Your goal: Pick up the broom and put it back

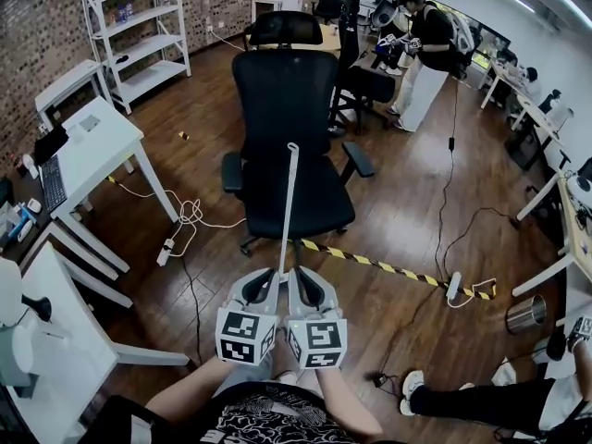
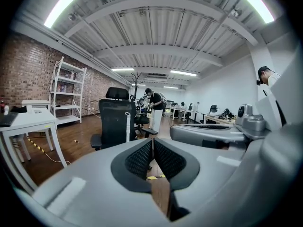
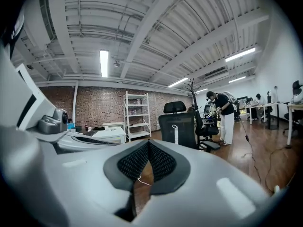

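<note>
Mid-frame, the broom point(image 1: 289, 202) seemingly leans on the chair point(image 1: 287, 91) for support; below, the left gripper point(image 1: 263, 277) and right gripper point(image 1: 303, 277) have their jaws together, empty.

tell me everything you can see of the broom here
Only the broom handle shows: a thin white pole, plastic or painted metal by its look, with a small loop at the top. It stands nearly upright in front of the black office chair and seems to lean on its seat. Its lower end and brush are out of sight.
</note>
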Available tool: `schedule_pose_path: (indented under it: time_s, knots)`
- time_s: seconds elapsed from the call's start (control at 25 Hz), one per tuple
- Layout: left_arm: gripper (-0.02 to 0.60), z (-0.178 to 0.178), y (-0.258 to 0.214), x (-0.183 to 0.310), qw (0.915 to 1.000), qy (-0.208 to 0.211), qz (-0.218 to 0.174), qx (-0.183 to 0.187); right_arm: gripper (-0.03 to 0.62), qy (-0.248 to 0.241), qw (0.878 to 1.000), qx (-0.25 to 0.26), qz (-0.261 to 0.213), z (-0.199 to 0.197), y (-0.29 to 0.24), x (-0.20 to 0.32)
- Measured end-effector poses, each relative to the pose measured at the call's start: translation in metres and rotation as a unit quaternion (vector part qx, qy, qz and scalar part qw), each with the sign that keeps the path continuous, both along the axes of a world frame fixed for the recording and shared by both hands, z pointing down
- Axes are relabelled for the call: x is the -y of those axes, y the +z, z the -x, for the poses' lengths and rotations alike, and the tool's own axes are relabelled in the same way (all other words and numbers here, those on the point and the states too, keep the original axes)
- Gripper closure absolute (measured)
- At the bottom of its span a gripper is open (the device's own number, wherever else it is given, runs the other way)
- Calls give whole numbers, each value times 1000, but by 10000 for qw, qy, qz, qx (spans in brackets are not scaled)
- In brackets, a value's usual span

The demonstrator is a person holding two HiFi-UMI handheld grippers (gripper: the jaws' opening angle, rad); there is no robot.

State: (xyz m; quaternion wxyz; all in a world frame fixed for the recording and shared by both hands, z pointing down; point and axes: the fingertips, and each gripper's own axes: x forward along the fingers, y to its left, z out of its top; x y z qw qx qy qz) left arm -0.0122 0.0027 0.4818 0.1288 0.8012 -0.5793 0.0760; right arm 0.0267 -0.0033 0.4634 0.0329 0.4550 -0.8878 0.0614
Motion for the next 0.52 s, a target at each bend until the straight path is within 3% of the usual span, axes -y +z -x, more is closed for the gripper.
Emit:
schedule_pose_path:
  time_s: [0.52]
  knots:
    - [574, -7, 2, -10, 9999, 102, 45, 23, 594, -47, 10000, -15, 66, -2, 6, -6]
